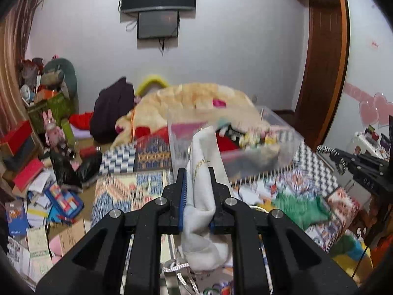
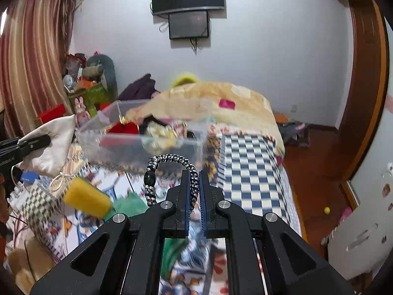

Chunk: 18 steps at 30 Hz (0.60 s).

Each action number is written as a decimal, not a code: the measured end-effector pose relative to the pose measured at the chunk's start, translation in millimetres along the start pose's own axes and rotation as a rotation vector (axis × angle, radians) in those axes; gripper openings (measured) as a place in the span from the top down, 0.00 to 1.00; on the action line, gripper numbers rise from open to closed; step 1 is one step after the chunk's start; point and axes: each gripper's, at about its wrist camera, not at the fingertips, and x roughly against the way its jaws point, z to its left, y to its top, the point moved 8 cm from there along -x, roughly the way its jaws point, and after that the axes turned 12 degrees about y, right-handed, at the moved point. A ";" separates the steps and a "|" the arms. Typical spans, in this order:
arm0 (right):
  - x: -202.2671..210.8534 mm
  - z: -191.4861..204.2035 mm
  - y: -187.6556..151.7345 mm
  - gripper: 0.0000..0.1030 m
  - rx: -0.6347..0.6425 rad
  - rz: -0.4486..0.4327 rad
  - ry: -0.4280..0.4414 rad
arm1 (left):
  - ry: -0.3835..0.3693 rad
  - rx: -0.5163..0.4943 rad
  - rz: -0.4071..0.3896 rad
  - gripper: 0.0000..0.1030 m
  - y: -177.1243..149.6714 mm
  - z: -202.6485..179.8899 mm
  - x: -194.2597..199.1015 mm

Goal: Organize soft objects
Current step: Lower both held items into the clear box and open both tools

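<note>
My left gripper (image 1: 196, 184) pinches a white cloth pouch (image 1: 203, 196) above the patterned bedspread (image 1: 118, 191), just short of the clear plastic bin (image 1: 282, 147). My right gripper (image 2: 194, 189) is pressed onto a black-and-white braided cord (image 2: 172, 159). Only the right view shows a yellow sponge (image 2: 86, 200), possibly foam, and the wooden floor (image 2: 316, 157). Two screens (image 1: 159, 7) hang on the wall.
</note>
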 end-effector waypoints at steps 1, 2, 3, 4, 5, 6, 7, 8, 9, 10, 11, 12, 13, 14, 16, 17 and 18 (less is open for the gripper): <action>-0.4 0.6 3.6 0.94 0.003 -0.009 0.003 | 0.000 0.004 -0.016 0.87 7.8 0.0 0.8; -2.0 2.8 9.3 0.94 0.008 -0.021 0.007 | -0.001 0.007 -0.028 0.87 13.7 0.4 1.3; -3.1 5.5 13.1 0.94 0.011 -0.030 0.009 | -0.003 0.011 -0.045 0.87 21.9 0.2 1.7; -4.4 7.0 16.8 0.94 0.015 -0.039 0.012 | -0.003 0.015 -0.056 0.87 26.8 -0.6 2.0; -6.1 9.2 21.3 0.94 0.018 -0.049 0.015 | -0.005 0.018 -0.066 0.87 32.0 -1.3 1.7; -8.5 11.0 26.2 0.94 0.020 -0.057 0.021 | -0.005 0.021 -0.076 0.87 37.7 -1.5 0.9; -11.3 12.9 32.0 0.94 0.023 -0.067 0.027 | -0.004 0.026 -0.086 0.87 43.8 -1.7 -0.5; -12.8 11.8 34.8 0.94 0.023 -0.073 0.031 | -0.005 0.031 -0.092 0.87 48.6 -2.1 -2.3; -15.6 13.1 39.2 0.94 0.024 -0.080 0.035 | -0.008 0.036 -0.097 0.87 53.4 -2.2 -4.7; -18.6 14.3 43.6 0.94 0.024 -0.085 0.037 | -0.013 0.044 -0.101 0.87 58.8 -2.1 -8.1; -22.7 15.4 49.1 0.94 0.024 -0.092 0.045 | -0.017 0.049 -0.103 0.87 62.5 -2.0 -10.9; -25.6 16.3 52.6 0.94 0.024 -0.097 0.050 | -0.020 0.053 -0.103 0.87 66.2 -2.2 -14.3; -28.0 17.4 55.7 0.94 0.024 -0.100 0.054 | -0.019 0.054 -0.105 0.87 70.0 -2.4 -18.5; -32.4 18.4 60.0 0.94 0.028 -0.104 0.056 | -0.016 0.054 -0.107 0.87 73.1 -2.8 -22.6; -39.3 21.2 66.5 0.94 0.037 -0.106 0.062 | -0.012 0.057 -0.105 0.87 76.5 -3.9 -30.7; -44.5 23.4 70.9 0.94 0.045 -0.104 0.067 | -0.013 0.060 -0.102 0.86 78.0 -4.4 -34.6; -47.6 24.7 73.6 0.94 0.052 -0.103 0.069 | -0.018 0.065 -0.097 0.86 80.1 -5.4 -40.9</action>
